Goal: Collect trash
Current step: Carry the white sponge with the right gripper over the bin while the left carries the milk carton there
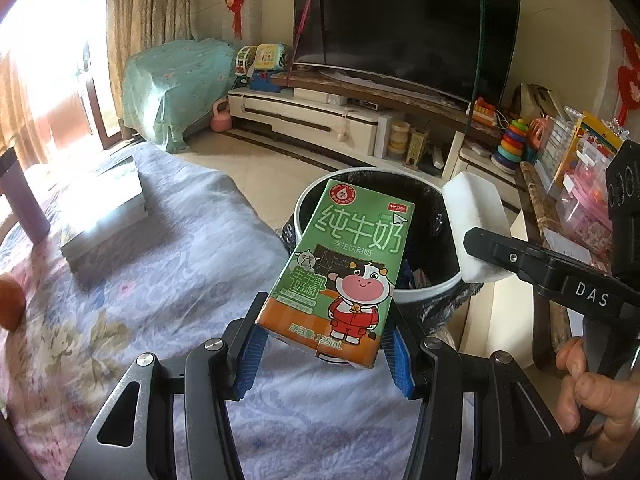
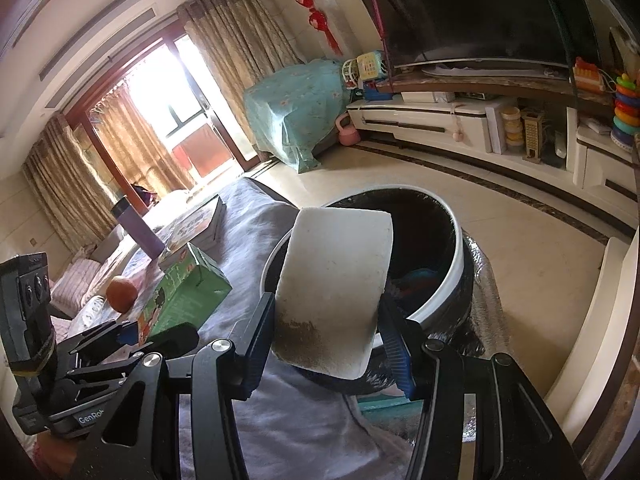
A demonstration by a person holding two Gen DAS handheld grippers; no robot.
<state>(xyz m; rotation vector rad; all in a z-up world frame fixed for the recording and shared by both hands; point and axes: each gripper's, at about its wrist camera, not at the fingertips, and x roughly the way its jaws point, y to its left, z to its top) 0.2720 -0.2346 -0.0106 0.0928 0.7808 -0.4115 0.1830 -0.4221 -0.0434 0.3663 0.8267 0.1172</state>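
My left gripper (image 1: 324,336) is shut on a green milk carton (image 1: 344,264) with a cartoon cow, held over the near rim of a round bin (image 1: 424,294) lined with a black bag. My right gripper (image 2: 324,340) is shut on a white sponge block (image 2: 332,284) with a dirty lower edge, also above the bin (image 2: 444,284). In the left wrist view the sponge (image 1: 478,226) and the right gripper's finger (image 1: 520,260) show at the right. In the right wrist view the carton (image 2: 184,292) shows at the left. Some trash lies inside the bin.
A table under a pale blue patterned cloth (image 1: 168,248) bears a stack of books (image 1: 108,216), a purple bottle (image 1: 28,204) and an orange fruit (image 2: 121,294). Behind the bin stand a TV cabinet (image 1: 320,120), a large TV (image 1: 400,28) and shelves of toys (image 1: 568,148).
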